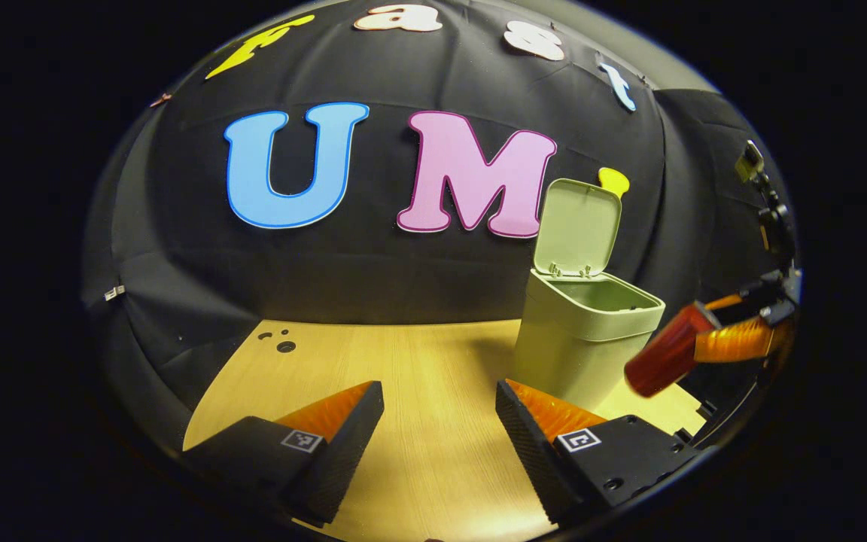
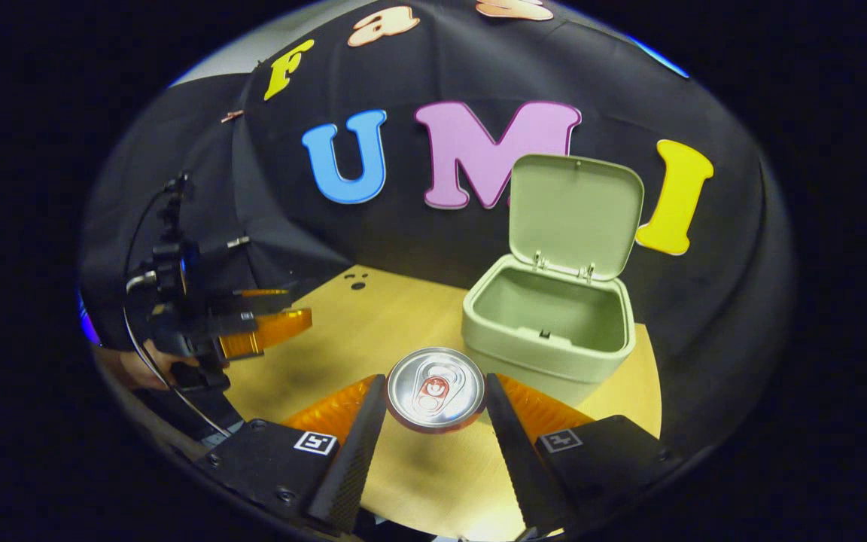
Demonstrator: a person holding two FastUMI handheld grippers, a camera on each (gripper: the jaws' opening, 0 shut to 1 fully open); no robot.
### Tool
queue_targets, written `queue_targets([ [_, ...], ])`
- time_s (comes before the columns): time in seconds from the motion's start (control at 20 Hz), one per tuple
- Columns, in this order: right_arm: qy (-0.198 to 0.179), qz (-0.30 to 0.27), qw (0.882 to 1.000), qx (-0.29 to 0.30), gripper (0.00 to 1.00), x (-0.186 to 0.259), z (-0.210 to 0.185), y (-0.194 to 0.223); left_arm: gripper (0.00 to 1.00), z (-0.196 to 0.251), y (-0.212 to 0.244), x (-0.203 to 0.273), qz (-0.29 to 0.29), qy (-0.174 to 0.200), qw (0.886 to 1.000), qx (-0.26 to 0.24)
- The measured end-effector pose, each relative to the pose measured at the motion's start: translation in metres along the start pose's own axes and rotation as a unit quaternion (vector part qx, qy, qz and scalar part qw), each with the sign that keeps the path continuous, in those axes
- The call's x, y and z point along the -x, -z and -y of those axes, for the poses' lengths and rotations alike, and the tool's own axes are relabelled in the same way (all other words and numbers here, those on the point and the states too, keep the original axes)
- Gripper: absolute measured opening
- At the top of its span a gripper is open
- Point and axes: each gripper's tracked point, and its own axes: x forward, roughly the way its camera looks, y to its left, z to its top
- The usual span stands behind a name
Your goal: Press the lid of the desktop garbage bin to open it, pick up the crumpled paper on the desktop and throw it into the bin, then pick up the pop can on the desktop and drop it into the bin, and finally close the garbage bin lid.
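We hold the round red metal pop can (image 2: 436, 389) with our right gripper (image 2: 436, 410), and its 2 fingers press on the can's 2 sides, so it is held tight. In the right gripper view we look down on the shiny silver top with its pull tab. In the left gripper view the can (image 1: 665, 354) is up in the air, tipped on its side, just beside the pale green plastic garbage bin (image 1: 580, 339). The bin stands on the light wooden desktop (image 1: 418, 376) with its flat green lid (image 2: 575, 214) swung up, so the hole is open. Our left gripper (image 1: 439, 421) is spread wide with nothing between its fingers, low over the desktop. We think the can is light and likely empty. Its thin walls are stiff but can dent if we squeeze too hard, and the smooth skin can slip. The best place to hold it is the middle of the round side, as we do now. We cannot see any crumpled paper on the desktop, so we think it is in the bin.
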Motion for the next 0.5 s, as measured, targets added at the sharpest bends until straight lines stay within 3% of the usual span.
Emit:
queue_targets([
  [0.35,0.031,0.076,0.997,-0.006,0.82,-0.008,0.038,-0.072,0.97,-0.003,0.000,-0.005,-0.001,-0.004,1.000,0.002],
  [0.5,0.055,0.085,0.995,-0.003,0.82,-0.020,0.066,-0.084,0.97,-0.004,-0.002,-0.009,0.001,-0.007,1.000,0.005],
])
